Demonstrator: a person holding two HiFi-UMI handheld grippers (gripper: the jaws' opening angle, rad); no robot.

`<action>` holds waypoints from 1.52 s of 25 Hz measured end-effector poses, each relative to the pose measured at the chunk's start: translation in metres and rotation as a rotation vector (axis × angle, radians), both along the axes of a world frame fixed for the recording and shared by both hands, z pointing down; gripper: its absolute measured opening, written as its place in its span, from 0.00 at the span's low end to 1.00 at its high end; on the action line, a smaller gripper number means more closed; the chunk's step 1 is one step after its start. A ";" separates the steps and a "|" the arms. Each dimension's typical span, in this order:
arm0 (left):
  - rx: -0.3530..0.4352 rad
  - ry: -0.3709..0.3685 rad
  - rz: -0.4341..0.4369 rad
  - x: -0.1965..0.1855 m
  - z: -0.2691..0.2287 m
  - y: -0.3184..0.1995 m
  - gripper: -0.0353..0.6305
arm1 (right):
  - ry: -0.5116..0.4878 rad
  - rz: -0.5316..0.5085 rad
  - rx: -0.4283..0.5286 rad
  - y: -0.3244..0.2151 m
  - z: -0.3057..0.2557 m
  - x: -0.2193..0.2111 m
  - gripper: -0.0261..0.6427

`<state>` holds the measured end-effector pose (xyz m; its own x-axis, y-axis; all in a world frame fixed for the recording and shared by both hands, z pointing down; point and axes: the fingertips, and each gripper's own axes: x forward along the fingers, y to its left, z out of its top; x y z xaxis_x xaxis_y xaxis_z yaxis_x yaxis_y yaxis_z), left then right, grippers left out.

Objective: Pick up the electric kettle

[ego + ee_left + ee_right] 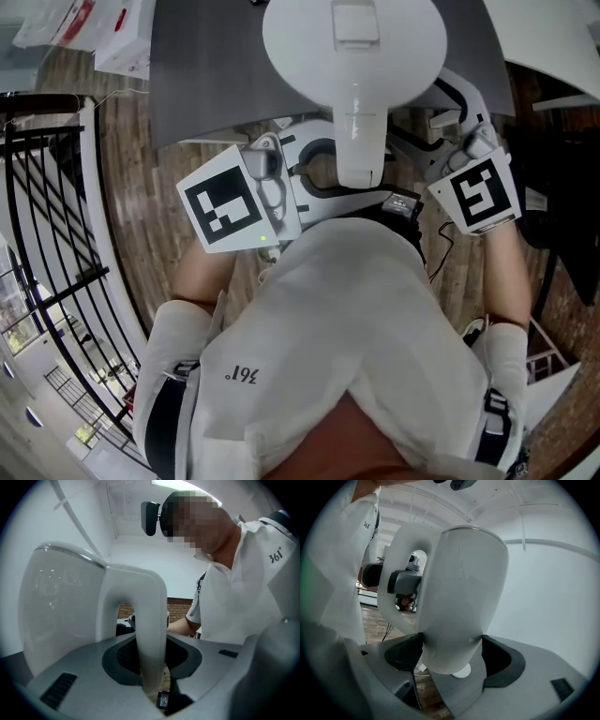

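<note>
The kettle (354,42) was up in the air, held by both claws just in front of the person's white shirt (347,319). Seen from above, it overlapped the near edge of the grey table (206,75), w/ its handle (361,141) pointing back toward the person. The left claw (328,167) came in from the left, its marker cube (225,202) facing up. In the left gripper view its jaws were drawn fairly close together and clamped on the handle's (150,625) outer bar, dark pads tight on both sides, w/ the kettle's body (61,606) rising at the left. The right claw (433,112) reached in from the right, its cube (483,192) also up. In the right gripper view its jaws stood wide apart yet gripped the lower part of the body (464,588), one pad pressed on each side, and wooden floor (382,623) showed under the kettle's bottom. Thru the handle loop there, the left claw's grey tip (405,581) was visible. The kettle sat approx upright. A black railing (47,234) ran along the left side, above the floor.
</note>
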<state>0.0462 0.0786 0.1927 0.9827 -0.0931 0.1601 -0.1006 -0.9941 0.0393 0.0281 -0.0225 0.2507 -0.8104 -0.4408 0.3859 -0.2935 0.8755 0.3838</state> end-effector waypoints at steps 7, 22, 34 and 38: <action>-0.007 0.014 0.040 -0.034 0.000 0.058 0.20 | -0.011 0.038 -0.005 0.058 0.003 -0.029 0.64; 0.000 0.038 0.050 -0.024 -0.008 0.097 0.20 | -0.007 0.047 0.010 0.098 -0.002 -0.018 0.64; 0.010 0.060 -0.008 0.005 -0.021 0.075 0.20 | -0.007 -0.006 0.027 0.077 -0.017 0.004 0.64; 0.000 0.068 -0.008 0.015 -0.020 0.074 0.21 | -0.018 -0.022 0.020 0.077 -0.014 0.014 0.64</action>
<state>0.0613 0.1530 0.1727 0.9906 -0.1009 0.0926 -0.1055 -0.9934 0.0460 0.0417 0.0550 0.2366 -0.8268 -0.4302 0.3624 -0.2812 0.8741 0.3961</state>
